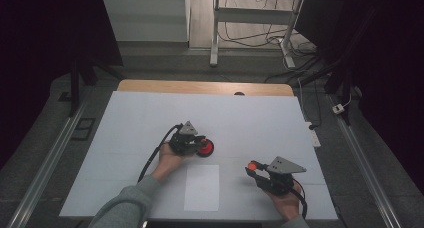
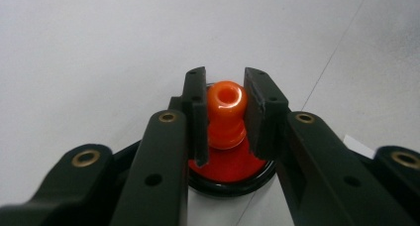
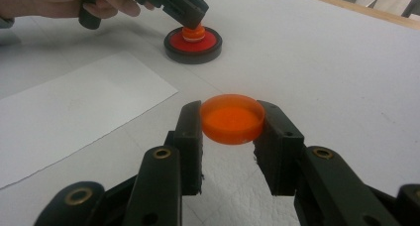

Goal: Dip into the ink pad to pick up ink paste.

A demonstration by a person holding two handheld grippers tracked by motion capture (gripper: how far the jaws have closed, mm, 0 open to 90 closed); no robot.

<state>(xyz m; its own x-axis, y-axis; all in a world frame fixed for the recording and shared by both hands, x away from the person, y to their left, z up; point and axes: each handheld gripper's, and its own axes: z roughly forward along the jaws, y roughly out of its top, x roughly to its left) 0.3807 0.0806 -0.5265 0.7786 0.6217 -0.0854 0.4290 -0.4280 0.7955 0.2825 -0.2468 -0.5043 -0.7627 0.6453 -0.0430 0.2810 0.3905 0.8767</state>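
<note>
A round red base with a black rim (image 1: 206,149) lies near the middle of the white table. An orange knob (image 2: 226,112) stands upright at its centre. My left gripper (image 1: 201,143) is shut on that knob, and in the left gripper view its jaws (image 2: 226,94) press the knob's neck from both sides above the red base (image 2: 233,172). At the front right, my right gripper (image 1: 251,167) is shut on a flat orange round cap (image 3: 232,118), held just above the table. The right gripper view also has the left gripper (image 3: 190,15) on the red base (image 3: 193,45) farther off.
A white sheet of paper (image 1: 201,187) lies at the front between the two hands. The white table cover (image 1: 150,118) ends in a wooden edge (image 1: 200,86) at the back. Desk legs and cables (image 1: 250,38) stand on the floor beyond.
</note>
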